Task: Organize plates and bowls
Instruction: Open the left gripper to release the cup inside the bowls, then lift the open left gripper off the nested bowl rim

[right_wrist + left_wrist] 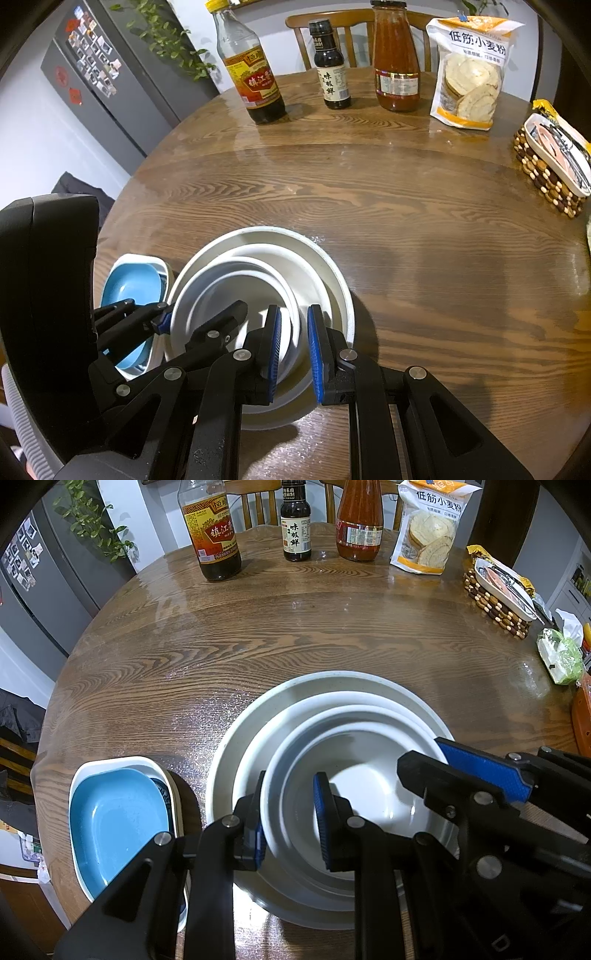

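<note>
My left camera showed me a green tissue pack [560, 656] at the far right edge of the round wooden table [258, 635], and my right camera did not show it. My right camera showed a big black part of the left tool at its left side, and a bit more of the fridge [110, 81] with its little pictures. Both cameras saw the white stack of bowls [354, 771] near me: a big speckled plate [236, 746] at the bottom, a wide white bowl in it, and a smaller white bowl [369, 775] on top, with no food in it. Next to the stack, on the left, sat a white square dish [122, 762] with a blue bowl [118, 816] inside it, and one more dark dish peeked out between them. My left gripper [288, 819] was pinched on the left rim of the top white bowl, one finger outside and one inside. My right gripper [293, 350] was pinched on the right rim of the same stack, with only a thin gap between its blue pads [316, 354], but I could not tell which bowl's rim it gripped. Far across the table stood a vinegar bottle [212, 531], a small dark sauce bottle [295, 524], a red sauce bottle [359, 520] and a bag of flour [430, 528]. A white tray [504, 587] with wrapped things in it sat on a beaded mat [491, 605].
</note>
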Demonstrator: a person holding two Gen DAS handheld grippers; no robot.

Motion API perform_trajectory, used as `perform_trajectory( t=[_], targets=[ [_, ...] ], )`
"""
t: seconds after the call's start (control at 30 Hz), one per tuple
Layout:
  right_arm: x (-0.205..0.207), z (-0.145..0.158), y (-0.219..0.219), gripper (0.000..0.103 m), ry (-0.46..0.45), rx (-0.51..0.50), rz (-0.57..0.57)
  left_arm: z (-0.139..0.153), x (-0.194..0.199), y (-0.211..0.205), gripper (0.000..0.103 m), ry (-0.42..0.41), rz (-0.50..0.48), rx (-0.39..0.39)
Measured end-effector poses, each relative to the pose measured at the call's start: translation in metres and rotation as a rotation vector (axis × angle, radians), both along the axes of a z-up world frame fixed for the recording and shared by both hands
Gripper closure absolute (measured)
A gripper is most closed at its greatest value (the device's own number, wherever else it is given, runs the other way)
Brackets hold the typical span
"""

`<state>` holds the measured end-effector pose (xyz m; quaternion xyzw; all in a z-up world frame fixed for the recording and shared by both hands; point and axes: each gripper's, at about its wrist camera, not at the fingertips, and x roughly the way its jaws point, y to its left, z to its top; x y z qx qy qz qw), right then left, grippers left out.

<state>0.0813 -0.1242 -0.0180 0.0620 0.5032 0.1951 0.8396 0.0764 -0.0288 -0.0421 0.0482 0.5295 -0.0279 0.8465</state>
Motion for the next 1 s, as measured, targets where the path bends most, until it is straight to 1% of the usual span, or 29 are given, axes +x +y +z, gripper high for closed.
perform_trajectory(
  t=[0.47,0.53,0.77,0.9,1.0],
  targets=[
    [-0.002,0.003,-0.002,0.087,-0.011,-0.010,-0.006,0.003,-0.002,-0.002,0.078,-0.005,0.006,0.014],
    [-0.003,0.004,-0.002,0.087,-0.014,-0.011,-0.006,0.004,-0.002,-0.001,0.075,-0.007,0.005,0.011],
    [-0.003,0.006,-0.003,0.087,-0.019,-0.020,-0.008,0.006,-0.004,-0.003,0.071,-0.009,0.003,0.015],
    [-0.004,0.009,-0.005,0.087,-0.027,-0.020,-0.009,0.009,-0.005,-0.006,0.066,-0.015,0.005,0.015],
    [-0.005,0.010,-0.006,0.087,-0.031,-0.023,-0.014,0.013,-0.006,-0.008,0.061,-0.028,0.001,0.021]
  ],
)
